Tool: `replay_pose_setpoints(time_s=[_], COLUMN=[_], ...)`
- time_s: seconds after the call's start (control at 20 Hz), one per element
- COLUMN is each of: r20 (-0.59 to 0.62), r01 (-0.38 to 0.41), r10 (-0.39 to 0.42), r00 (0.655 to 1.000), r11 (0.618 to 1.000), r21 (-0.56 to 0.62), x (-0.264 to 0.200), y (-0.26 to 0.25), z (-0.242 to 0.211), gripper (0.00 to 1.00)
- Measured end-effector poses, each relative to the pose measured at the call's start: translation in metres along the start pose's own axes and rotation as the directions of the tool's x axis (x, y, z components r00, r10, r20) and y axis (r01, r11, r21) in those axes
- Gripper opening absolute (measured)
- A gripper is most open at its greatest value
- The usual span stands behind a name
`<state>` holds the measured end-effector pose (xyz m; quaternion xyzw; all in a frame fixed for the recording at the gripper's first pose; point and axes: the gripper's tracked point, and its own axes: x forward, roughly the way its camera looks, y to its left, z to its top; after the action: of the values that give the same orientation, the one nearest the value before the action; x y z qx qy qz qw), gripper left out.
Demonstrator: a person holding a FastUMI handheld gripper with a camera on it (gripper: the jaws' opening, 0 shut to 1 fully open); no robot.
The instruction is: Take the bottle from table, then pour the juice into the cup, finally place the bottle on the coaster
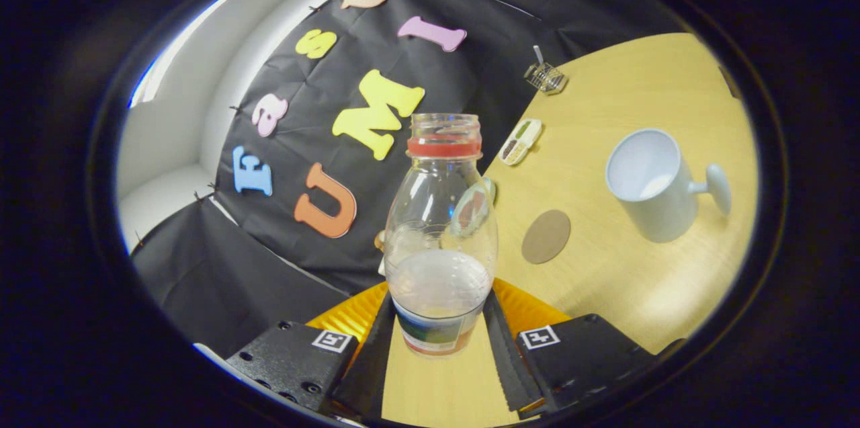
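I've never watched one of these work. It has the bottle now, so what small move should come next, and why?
Probably carry the bottle over toward the cup and start tipping it. The gripper fingers press on the bottle's lower sides, its mouth is open, pale juice sits low inside, and the cup stands beyond the fingers, past the round coaster.

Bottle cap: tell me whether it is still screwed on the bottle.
No: the bottle, held between the gripper fingers, has an open mouth with only a red ring around its neck.
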<state>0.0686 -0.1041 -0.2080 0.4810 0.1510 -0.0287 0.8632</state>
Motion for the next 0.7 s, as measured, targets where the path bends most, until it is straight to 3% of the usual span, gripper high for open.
replay_pose_setpoints(time_s=[0.2, 0.5, 0.7], r20=[-0.008, -0.011, -0.022], r01=[-0.021, -0.060, -0.067], r10=[0.022, 0.066, 0.080], r00=[1.000, 0.998, 0.997], r11=[0.992, 0.948, 0.929], r21=[0.127, 0.312, 0.365], x=[0.004, 0.009, 0.010], y=[-0.002, 0.000, 0.001], z=[-0.001, -0.003, -0.005], gripper=[0.76, 0.75, 0.76])
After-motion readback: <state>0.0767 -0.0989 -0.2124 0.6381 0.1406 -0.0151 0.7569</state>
